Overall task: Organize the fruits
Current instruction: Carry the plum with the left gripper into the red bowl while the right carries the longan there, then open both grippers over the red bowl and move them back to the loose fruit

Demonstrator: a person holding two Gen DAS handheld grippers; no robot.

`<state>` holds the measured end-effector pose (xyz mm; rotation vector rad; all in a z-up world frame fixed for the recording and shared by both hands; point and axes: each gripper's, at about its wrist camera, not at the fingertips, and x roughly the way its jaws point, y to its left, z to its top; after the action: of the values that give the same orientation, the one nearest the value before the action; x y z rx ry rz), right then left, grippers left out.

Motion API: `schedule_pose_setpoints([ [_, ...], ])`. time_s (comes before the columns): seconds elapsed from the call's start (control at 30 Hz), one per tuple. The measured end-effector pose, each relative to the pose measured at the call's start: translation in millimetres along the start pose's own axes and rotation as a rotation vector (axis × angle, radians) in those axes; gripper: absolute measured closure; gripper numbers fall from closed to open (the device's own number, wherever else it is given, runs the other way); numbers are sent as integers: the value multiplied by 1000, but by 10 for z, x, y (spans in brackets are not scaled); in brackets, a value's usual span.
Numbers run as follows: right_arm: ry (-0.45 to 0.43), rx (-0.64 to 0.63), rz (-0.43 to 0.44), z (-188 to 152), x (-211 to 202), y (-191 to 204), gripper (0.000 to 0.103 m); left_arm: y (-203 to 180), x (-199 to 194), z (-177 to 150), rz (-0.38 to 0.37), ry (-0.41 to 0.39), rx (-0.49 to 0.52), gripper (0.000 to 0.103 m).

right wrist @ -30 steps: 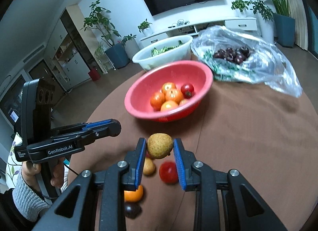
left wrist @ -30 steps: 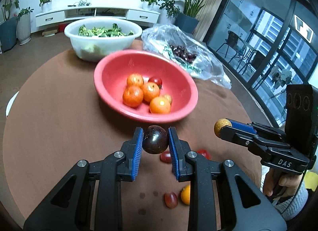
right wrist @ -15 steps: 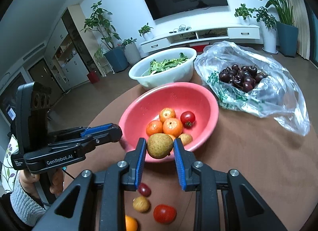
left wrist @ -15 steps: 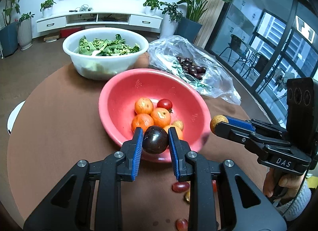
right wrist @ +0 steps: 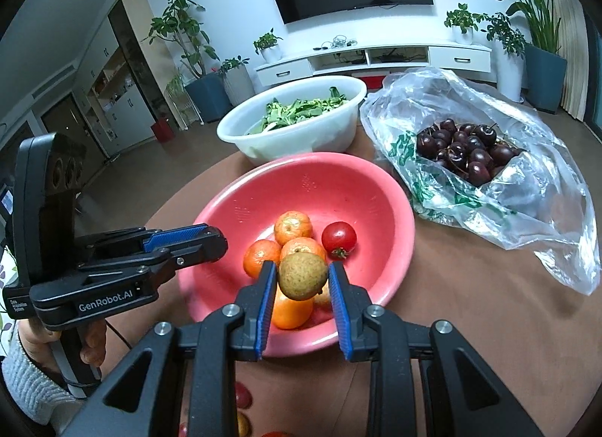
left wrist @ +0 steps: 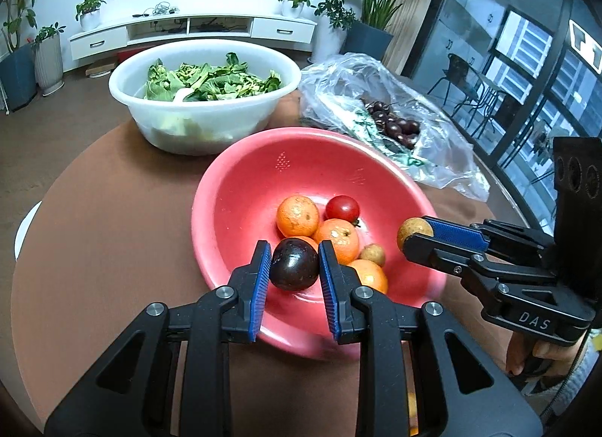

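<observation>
A red bowl point(left wrist: 240, 188) point(right wrist: 338, 181) on the brown round table holds several oranges, a red tomato point(left wrist: 342, 208) point(right wrist: 339, 236) and a small brown fruit point(left wrist: 372, 253). My left gripper point(left wrist: 294, 267) is shut on a dark purple plum point(left wrist: 294, 263), held over the bowl's near side. My right gripper point(right wrist: 301, 277) is shut on a brownish-green fruit point(right wrist: 302, 276), also above the bowl. In the left wrist view the right gripper point(left wrist: 417, 235) comes in from the right with that fruit point(left wrist: 413, 228). The left gripper point(right wrist: 210, 241) shows at the left of the right wrist view.
A white basin of green leaves point(left wrist: 203, 98) point(right wrist: 297, 125) stands behind the red bowl. A clear plastic bag of dark cherries point(left wrist: 391, 125) point(right wrist: 466, 151) lies at the back right. Loose small fruits point(right wrist: 242, 395) lie on the table near the front edge.
Both grippers have moved forward from over the loose fruits to above the red bowl, each still holding its fruit. The bowl now looms larger and nearer.
</observation>
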<state>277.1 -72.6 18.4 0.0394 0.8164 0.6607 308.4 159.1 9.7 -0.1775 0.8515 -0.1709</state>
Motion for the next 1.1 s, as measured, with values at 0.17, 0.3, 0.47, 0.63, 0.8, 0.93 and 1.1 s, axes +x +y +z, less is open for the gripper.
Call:
schedule_pose_setpoints([
  [0.17,14,-9,-19,14,91,-18,72,17,112,10,20,10,11,79],
  [0.3,24,-14,-31,3,151,-39,72,-2,171,28,42,6,32,79],
  [0.47,20,-34,-55,-7,176,-17,72,-26,215,61,67,5,47,79],
  [0.63,15,-44,-59,-7,157,3,70,-42,244,82,89,6,59,78],
  [0.8,-1,-45,-60,-10,98,16,62,-40,242,83,89,4,58,78],
  [0.93,-23,-46,-58,1,5,35,62,-19,219,80,87,2,48,74],
  [1.1,-50,-48,-50,-38,-159,82,62,-34,157,71,81,-18,51,60],
])
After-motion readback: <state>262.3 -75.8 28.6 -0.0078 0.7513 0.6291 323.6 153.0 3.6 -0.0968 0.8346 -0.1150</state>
